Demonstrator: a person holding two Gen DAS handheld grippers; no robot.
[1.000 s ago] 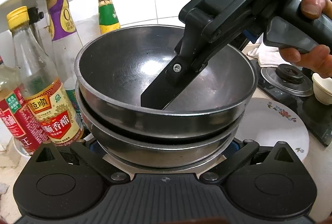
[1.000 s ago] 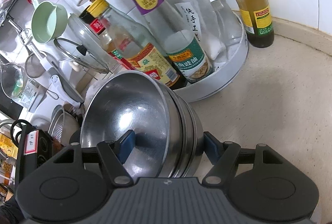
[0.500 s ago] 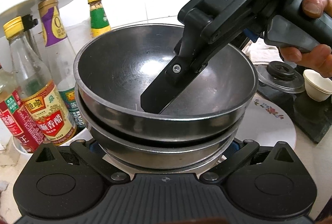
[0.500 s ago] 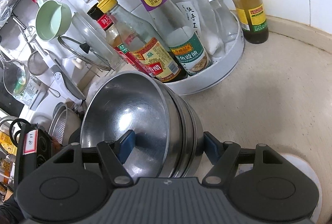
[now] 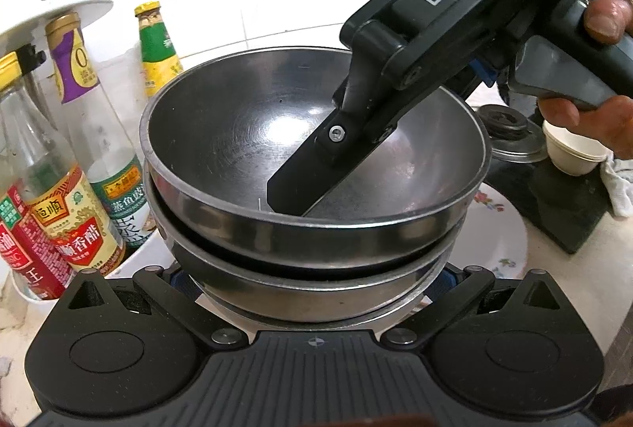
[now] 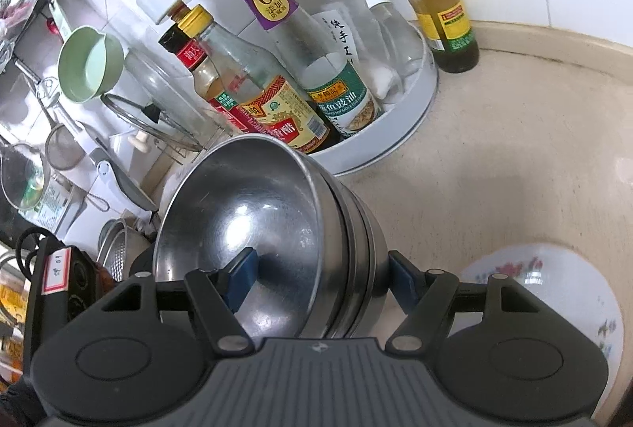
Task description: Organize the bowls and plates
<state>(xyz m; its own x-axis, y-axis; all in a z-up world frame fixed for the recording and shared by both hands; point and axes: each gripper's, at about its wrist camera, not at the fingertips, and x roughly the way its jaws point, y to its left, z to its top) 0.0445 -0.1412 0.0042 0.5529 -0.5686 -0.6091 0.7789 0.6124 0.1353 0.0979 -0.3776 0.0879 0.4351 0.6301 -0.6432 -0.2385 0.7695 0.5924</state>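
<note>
A stack of nested steel bowls (image 5: pixel 245 134) fills the left wrist view, held up off the counter. My left gripper (image 5: pixel 312 280) clasps the lowest bowl from both sides. My right gripper (image 6: pixel 320 280) is shut on the stack's rim, one blue pad (image 6: pixel 239 276) inside the top bowl (image 6: pixel 245 225) and the other outside. Its black finger (image 5: pixel 312 169) shows inside the bowl in the left wrist view. A white floral plate (image 6: pixel 561 292) lies on the counter to the right, below the bowls; it also shows in the left wrist view (image 5: pixel 502 233).
A white two-tier rack (image 6: pixel 399 134) of sauce bottles (image 6: pixel 277 102) stands close behind the bowls. A green-capped bottle (image 6: pixel 439 3) stands by the tiled wall. A glass lid (image 5: pixel 510 138) and small white cup (image 5: pixel 573 154) sit at the right. Utensils hang at the left.
Both grippers have carried the bowl stack back and to the right, away from the bottle rack. The floral plate has come into the right wrist view.
</note>
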